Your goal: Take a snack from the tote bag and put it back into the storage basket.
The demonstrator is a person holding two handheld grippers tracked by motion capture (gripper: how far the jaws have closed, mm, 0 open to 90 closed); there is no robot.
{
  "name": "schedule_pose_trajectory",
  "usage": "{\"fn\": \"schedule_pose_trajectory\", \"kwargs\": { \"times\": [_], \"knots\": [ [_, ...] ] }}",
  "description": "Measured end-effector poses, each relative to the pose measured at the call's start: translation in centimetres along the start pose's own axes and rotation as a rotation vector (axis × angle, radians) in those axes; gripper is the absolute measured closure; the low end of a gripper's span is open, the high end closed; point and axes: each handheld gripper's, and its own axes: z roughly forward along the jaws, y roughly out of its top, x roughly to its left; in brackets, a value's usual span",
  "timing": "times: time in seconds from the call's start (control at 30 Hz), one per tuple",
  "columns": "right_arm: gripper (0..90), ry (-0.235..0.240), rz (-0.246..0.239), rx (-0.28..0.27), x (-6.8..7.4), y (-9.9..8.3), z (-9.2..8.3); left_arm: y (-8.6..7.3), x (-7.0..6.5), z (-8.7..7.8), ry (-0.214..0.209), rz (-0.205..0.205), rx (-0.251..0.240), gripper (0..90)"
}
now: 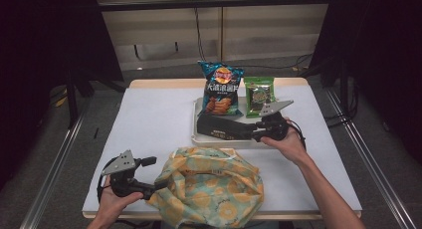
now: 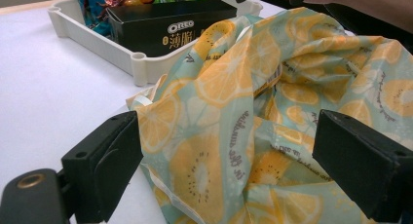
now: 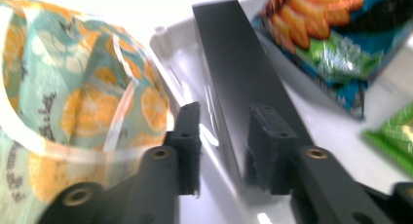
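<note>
Right tongs (image 3: 221, 151) clamp the black Oreo box (image 3: 243, 78) in the white tray (image 1: 195, 134); left tongs (image 2: 224, 170) gape wide around the orange-print bag (image 2: 272, 87), not pinching.

Overhead light falls evenly on the white counter (image 1: 149, 119); surroundings beyond its edges stay dark. Right gripper view is motion-blurred, with glare on the tray (image 3: 195, 95); shadows soft.

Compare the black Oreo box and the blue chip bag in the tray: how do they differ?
The Oreo box is black, rigid and long; the chip bag is blue, soft and crinkled. The box lies at the tray's near side, its end between the right gripper's fingers; the bag stands behind it, untouched. Both are snacks in the white tray.
</note>
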Motion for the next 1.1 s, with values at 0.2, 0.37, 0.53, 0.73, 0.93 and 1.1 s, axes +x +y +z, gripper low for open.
{"fn": "schedule_pose_trajectory", "kwargs": {
  "times": [0.2,0.37,0.53,0.73,0.93,1.1],
  "knots": [
    [88.0,0.010,0.020,0.030,0.6,-1.9,-0.1,0.0,0.0,0.0,0.001,-0.005,-0.002,10.2],
    [88.3,-0.003,0.030,0.042,0.4,-2.3,0.3,0.0,0.0,0.0,0.005,-0.003,0.003,10.2],
    [88.5,-0.029,0.050,0.043,-0.2,-2.5,0.5,0.0,0.0,0.0,0.000,-0.009,0.001,10.2],
    [88.8,-0.053,0.065,0.034,-0.8,-2.6,0.4,0.0,0.0,0.1,-0.002,-0.007,0.004,10.2],
    [89.7,-0.081,0.081,0.028,-1.4,-2.9,0.3,-0.1,0.1,0.1,-0.006,-0.010,0.001,10.2],
    [89.9,-0.101,0.096,0.024,-1.8,-3.0,0.2,-0.1,0.1,0.2,-0.006,-0.010,0.003,10.2]
  ]
}}
